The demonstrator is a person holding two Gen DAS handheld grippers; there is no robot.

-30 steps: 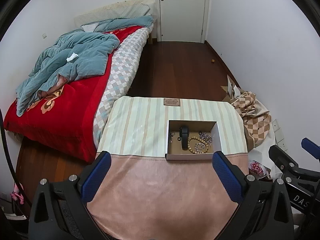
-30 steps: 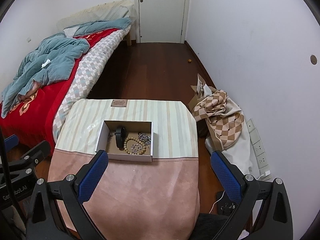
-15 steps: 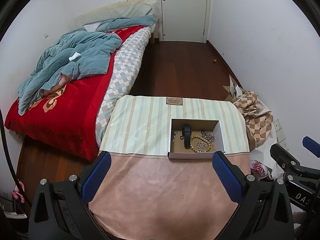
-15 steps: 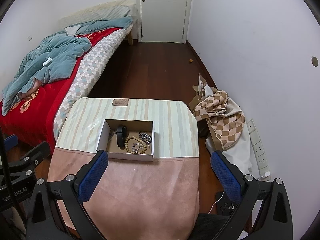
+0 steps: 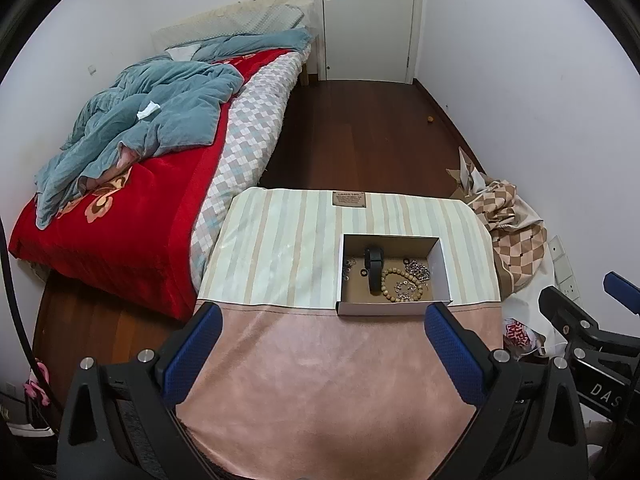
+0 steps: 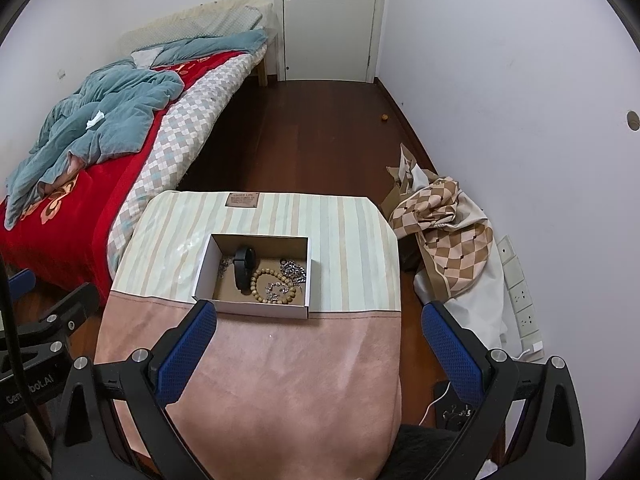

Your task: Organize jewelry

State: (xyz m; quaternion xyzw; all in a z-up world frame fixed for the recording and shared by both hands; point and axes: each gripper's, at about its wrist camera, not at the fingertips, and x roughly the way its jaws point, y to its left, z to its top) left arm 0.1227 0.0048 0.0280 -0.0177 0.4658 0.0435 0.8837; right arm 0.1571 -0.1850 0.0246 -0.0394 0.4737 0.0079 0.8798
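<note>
A shallow white cardboard box (image 5: 442,266) (image 6: 258,311) stands on a cloth-covered table (image 5: 320,380) (image 6: 280,380). Inside lie a black band (image 5: 374,270) (image 6: 243,266), a wooden bead bracelet (image 5: 402,285) (image 6: 274,285), a silver chain (image 5: 418,269) (image 6: 294,270) and small rings (image 5: 349,267) (image 6: 225,266). My left gripper (image 5: 322,354) is open and empty, held high above the table's near half. My right gripper (image 6: 318,354) is open and empty, also high, with the box between and beyond its fingers to the left.
A bed (image 5: 132,184) with a red cover and blue quilt stands to the left. A checked cloth pile (image 6: 444,216) lies on the floor by the right wall with sockets (image 6: 520,296). A closed door (image 5: 370,20) is at the far end.
Both grippers have risen and pulled back a little, so the table and box look smaller and lower in view. The jaws stay open. The box contents have not moved.
</note>
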